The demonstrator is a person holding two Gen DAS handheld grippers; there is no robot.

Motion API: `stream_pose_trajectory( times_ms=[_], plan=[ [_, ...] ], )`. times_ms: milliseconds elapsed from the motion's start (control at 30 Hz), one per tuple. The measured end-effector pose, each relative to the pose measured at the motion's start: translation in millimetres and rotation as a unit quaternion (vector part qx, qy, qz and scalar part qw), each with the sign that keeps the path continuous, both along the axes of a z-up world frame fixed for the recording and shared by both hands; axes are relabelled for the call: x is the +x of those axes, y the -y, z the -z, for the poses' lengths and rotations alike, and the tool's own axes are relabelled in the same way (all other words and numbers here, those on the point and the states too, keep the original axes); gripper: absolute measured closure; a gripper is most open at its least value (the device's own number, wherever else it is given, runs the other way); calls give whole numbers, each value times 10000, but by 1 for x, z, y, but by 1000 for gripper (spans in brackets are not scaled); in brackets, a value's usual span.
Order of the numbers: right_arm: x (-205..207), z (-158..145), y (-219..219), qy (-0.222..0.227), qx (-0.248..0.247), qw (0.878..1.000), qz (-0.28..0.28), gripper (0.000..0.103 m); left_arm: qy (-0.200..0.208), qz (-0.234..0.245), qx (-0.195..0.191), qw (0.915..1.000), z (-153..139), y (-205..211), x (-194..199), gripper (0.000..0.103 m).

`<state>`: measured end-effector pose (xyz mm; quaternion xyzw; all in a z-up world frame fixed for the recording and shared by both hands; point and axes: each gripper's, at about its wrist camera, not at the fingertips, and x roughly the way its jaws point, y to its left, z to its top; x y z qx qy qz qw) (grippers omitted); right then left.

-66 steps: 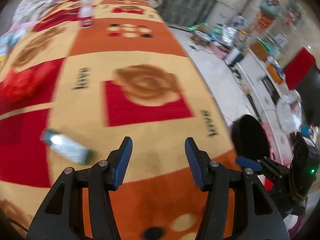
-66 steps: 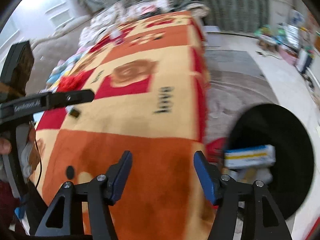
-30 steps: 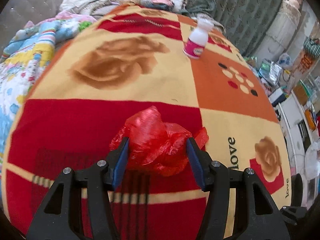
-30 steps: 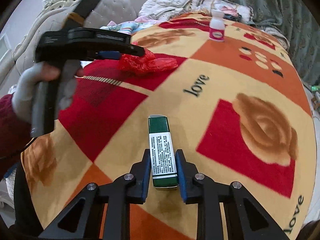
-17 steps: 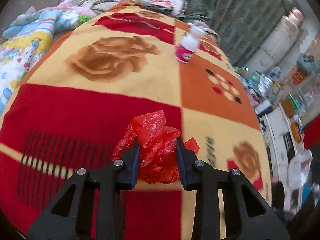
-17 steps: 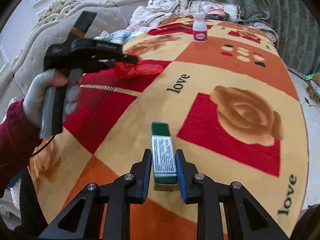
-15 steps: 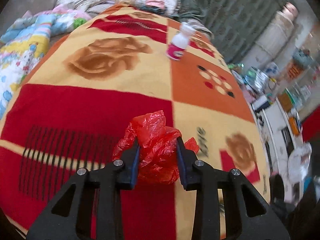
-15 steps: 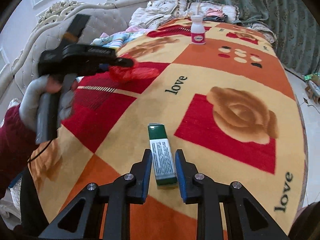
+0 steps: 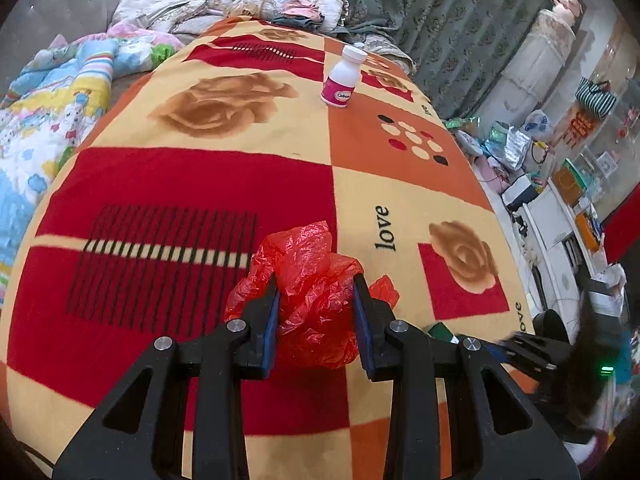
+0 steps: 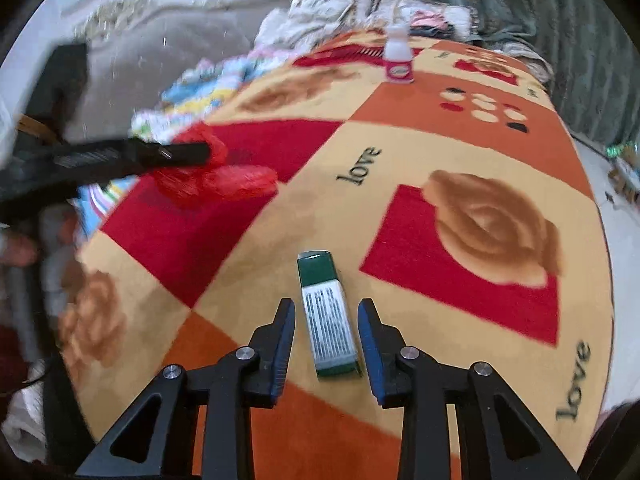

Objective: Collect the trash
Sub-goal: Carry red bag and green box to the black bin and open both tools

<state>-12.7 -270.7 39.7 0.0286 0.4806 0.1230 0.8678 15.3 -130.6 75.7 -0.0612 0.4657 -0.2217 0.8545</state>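
At the left of the right wrist view, the left gripper (image 9: 316, 312) clamped a crumpled red plastic bag (image 9: 314, 300) above the patchwork red, orange and cream blanket (image 9: 200, 184). At lower centre, the right gripper (image 10: 326, 334) was opening, its pads clear of the flat green-and-white box (image 10: 326, 316) lying between them. A white bottle with pink label (image 10: 398, 56) stood upright at the upper right.

Counting one crumpled red plastic bag (image 9: 316, 300), one green and white box (image 10: 327, 314), one white bottle (image 9: 344, 77). Plus two grippers, one patterned blanket (image 9: 240, 120).
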Motion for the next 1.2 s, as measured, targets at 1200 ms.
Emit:
stream_pose_trajectory(
  times_ms=[1200],
  plan=[
    [-173,-43,184,440,-202,9802,1919,81,267,2331,100,9720,-22,248,-143,73]
  ],
)
